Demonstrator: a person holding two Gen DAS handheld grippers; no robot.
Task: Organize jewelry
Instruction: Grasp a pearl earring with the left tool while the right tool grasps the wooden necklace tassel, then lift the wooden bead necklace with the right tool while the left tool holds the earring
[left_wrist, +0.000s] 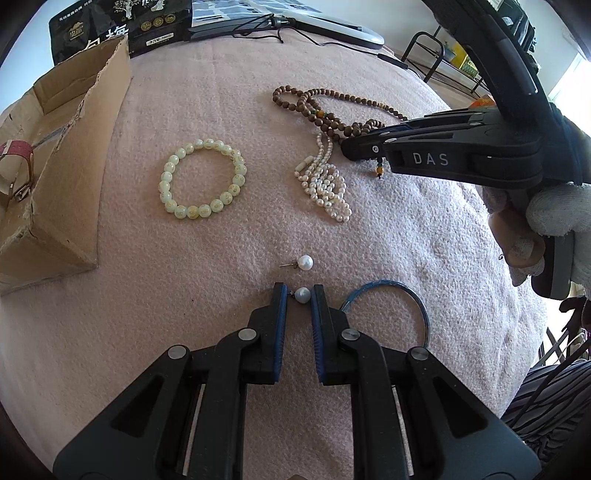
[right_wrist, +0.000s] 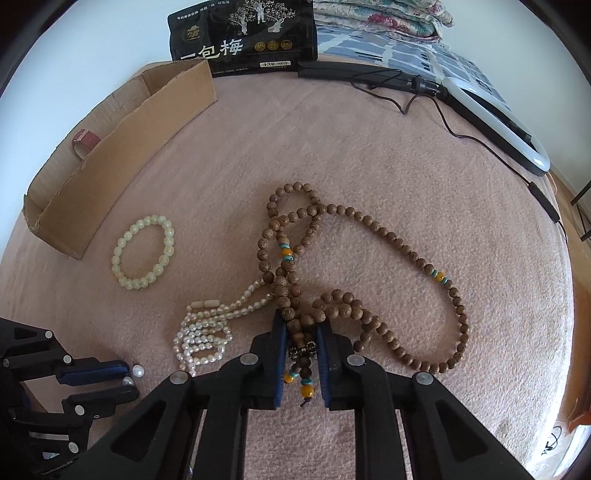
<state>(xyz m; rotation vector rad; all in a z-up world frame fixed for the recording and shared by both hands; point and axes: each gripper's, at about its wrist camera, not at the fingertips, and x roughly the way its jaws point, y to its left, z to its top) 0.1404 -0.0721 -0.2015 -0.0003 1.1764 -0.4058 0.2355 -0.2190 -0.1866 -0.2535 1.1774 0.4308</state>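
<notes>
My left gripper (left_wrist: 299, 295) is shut on a pearl earring (left_wrist: 302, 295) at the fingertips, low over the pink cloth; it also shows in the right wrist view (right_wrist: 125, 380). A second pearl earring (left_wrist: 305, 263) lies just ahead of it. My right gripper (right_wrist: 301, 332) is shut on the wooden bead necklace (right_wrist: 369, 221) near its tassel end; most of the strand lies on the cloth. A white pearl necklace (left_wrist: 327, 188) lies heaped beside the wooden beads. A pale green bead bracelet (left_wrist: 202, 179) lies to the left. A blue bangle (left_wrist: 399, 291) lies right of my left gripper.
An open cardboard box (left_wrist: 66, 177) stands at the left with a red-strapped watch (left_wrist: 16, 162) inside. A black printed package (right_wrist: 243, 37), a ring lamp (right_wrist: 498, 118) and its cable lie along the far edge. The pink cloth (left_wrist: 184, 295) covers the surface.
</notes>
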